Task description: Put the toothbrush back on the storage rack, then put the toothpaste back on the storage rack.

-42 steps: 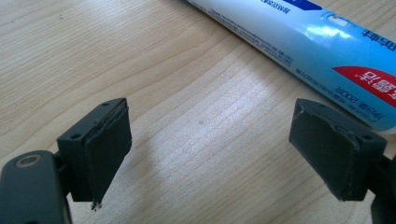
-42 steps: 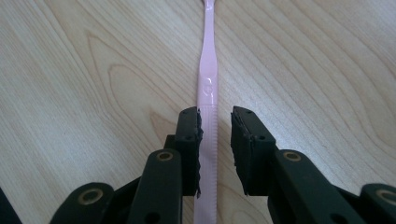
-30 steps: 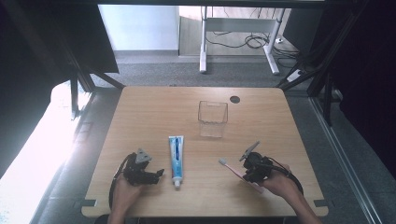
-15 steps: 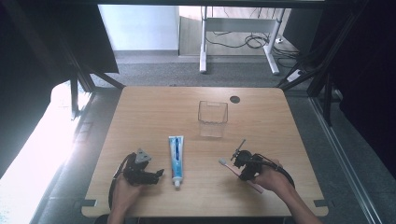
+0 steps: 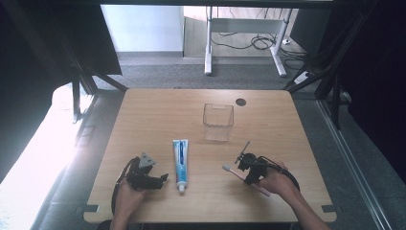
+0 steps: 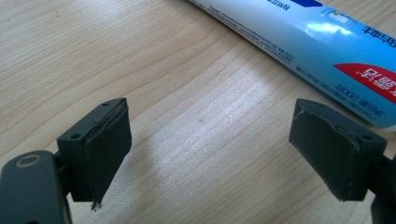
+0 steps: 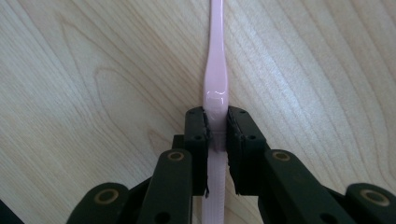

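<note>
High view: on the wooden table (image 5: 158,120), the right gripper (image 5: 242,162) sits in the lower right of the frame, over a pink toothbrush (image 5: 238,174) that lies flat with its bristle head pointing toward frame centre. The left gripper (image 5: 161,180) rests in the lower left, just beside a blue-and-white toothpaste tube (image 5: 181,162) that lies lengthwise with its cap toward the bottom edge. A clear plastic cup (image 5: 219,119) stands upright above centre, well apart from both hands, and a dark round hole (image 5: 241,102) marks the tabletop near its far edge. Beyond the table lie grey carpet, the white legs of a desk frame (image 5: 208,43) and loose cables at the top; dark frame struts stand at both sides.

Left gripper view: the jaws stand wide apart over bare wood with nothing between them; the toothpaste tube (image 6: 317,46) crosses the upper right of the frame, close to the right-hand pad.

Right gripper view: the jaws have just been closing and now pinch the toothbrush (image 7: 215,70) handle between the pads, the handle running straight up the frame over pale wood grain.

Risks, as I judge them: the grip is narrow and on a smooth, glossy handle, so the brush may swivel or slip when lifted. A tilted brush could then knock the light cup over rather than drop in.
</note>
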Tool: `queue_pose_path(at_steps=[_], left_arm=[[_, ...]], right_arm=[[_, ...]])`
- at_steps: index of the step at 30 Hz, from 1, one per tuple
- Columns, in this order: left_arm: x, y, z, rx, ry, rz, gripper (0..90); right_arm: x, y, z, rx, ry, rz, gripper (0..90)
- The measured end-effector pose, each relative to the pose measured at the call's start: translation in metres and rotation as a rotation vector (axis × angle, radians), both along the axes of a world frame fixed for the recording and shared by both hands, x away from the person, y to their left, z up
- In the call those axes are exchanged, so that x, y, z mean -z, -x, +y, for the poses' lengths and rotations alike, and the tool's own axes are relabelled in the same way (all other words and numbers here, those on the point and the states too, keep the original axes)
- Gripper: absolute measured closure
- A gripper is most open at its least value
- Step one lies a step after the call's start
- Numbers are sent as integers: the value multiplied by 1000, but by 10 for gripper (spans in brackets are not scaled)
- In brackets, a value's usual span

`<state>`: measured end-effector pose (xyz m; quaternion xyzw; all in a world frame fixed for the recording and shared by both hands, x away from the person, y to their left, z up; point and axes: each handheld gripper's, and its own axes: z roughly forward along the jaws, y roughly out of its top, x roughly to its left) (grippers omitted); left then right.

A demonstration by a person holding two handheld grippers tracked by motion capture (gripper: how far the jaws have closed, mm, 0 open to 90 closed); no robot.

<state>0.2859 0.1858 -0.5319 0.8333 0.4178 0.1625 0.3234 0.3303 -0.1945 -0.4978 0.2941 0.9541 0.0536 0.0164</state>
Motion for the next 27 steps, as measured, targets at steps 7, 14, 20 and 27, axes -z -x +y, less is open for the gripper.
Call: queue_pose_path(at_steps=[7,14,20,27], left_arm=[[0,0,-1,2,-1,-1,132],[0,0,-1,3,-2,-6,133],[-1,0,-1,1,-1,-8,133],[-1,1,-1,-2,1,-12,133]], right_arm=[[-8,0,-7,18,-47,-26,794],[-17,-1,-13,31,-86,-49,794],[-25,-2,-16,46,-123,-66,794],[-34,-6,-20,59,-174,-83,793]])
